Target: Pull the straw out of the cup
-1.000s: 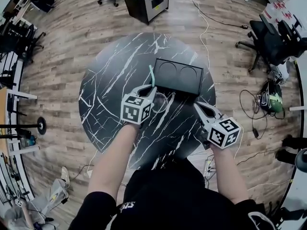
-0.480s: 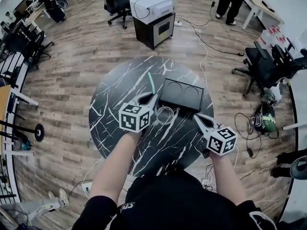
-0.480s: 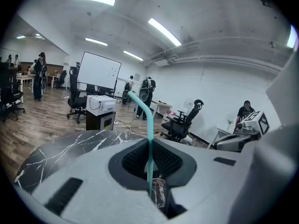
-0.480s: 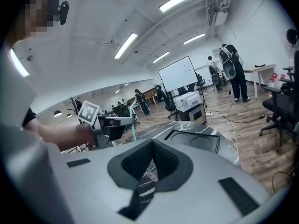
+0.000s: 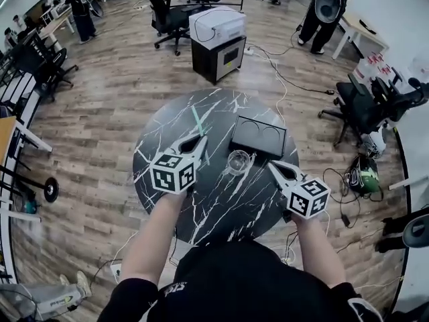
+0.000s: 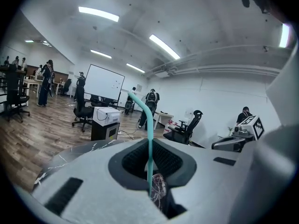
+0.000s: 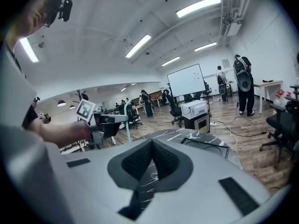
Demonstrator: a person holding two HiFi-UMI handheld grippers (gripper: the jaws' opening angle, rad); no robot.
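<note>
My left gripper (image 5: 200,141) is shut on a teal bendy straw (image 5: 198,122), which stands nearly upright, bent end on top. The left gripper view shows the straw (image 6: 150,139) pinched between the jaws. The straw hangs in the air, up and to the left of the clear cup (image 5: 238,161), which stands on the round black marble table (image 5: 161,133). My right gripper (image 5: 272,167) hovers just right of the cup, shut with nothing in it. In the right gripper view the jaws meet and hold nothing, and the left gripper (image 7: 100,121) with the straw (image 7: 127,125) shows beyond.
A black tray (image 5: 259,137) with two round recesses lies behind the cup. Beyond the table stands a black cabinet with a white box (image 5: 216,35) on it. Office chairs (image 5: 365,106) and cables are at the right, and people (image 5: 326,9) stand at the back.
Both grippers have risen. The left one has carried the straw up and to the left, away from the cup. The cup has stayed on the table.
</note>
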